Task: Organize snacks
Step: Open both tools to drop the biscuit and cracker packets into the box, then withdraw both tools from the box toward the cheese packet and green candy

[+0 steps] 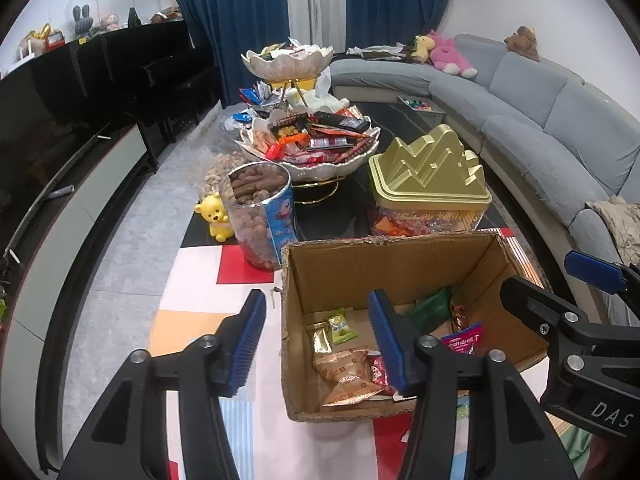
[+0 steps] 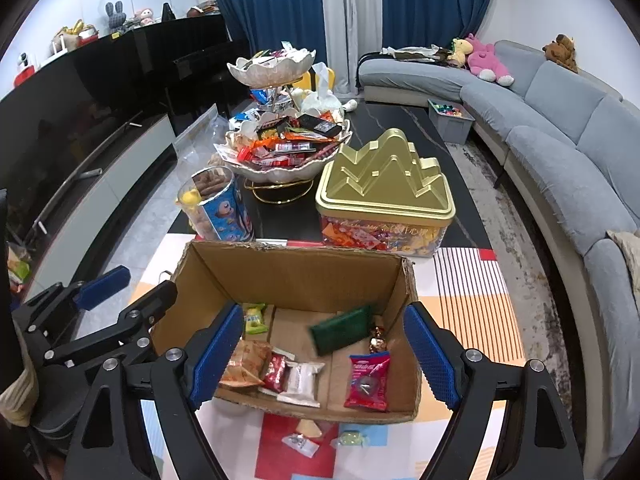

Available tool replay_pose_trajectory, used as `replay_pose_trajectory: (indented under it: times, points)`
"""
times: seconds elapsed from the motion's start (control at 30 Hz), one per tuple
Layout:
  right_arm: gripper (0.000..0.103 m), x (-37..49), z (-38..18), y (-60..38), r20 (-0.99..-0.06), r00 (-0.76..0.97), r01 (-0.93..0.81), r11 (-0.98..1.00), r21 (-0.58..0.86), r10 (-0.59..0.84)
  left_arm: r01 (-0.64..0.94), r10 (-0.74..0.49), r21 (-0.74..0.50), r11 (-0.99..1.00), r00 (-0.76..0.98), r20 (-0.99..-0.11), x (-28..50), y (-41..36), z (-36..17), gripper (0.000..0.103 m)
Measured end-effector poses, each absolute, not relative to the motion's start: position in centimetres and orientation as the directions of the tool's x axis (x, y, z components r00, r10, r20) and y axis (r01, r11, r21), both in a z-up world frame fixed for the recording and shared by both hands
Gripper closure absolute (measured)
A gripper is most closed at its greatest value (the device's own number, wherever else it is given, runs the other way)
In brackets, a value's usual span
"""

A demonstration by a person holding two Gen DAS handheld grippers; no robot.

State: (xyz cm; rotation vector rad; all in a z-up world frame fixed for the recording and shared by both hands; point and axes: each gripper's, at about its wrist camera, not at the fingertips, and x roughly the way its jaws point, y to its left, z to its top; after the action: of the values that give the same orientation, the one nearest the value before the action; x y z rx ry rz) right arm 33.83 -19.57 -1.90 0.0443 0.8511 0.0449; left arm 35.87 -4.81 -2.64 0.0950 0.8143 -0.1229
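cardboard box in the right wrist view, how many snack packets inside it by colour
green: 2 (light green packet, dark green packet)
red: 2 (small red packet, large red packet)
orange: 1 (orange packet)
white: 1 (white packet)
gold foil: 1 (foil sweet)
total: 7

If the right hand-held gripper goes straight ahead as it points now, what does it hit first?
Probably the snacks on the floor of the open cardboard box, likely the white packet between the open right hand-held gripper pads; depth is uncertain.
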Motion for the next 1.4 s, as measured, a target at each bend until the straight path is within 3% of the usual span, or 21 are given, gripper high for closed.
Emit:
replay_pose_trajectory:
  times: [0.73, 1.4]
  points:
    - [0.02, 29.7, 0.8, -20.5, -0.713, 0.7, 0.002, 0.999, 0.036, 0.024, 0.137, -0.069, 0.044, 0.99, 0.721, -0.689, 31.4, -5.1, 0.4, 0.044]
    - [0.02, 26.4, -0.2, -23.2, -0.714, 0.7, 0.011, 1.0, 0.014, 0.002, 0.206, -0.109, 0.055, 0.977, 0.703, -0.703, 27.8, -8.0, -1.3, 0.043]
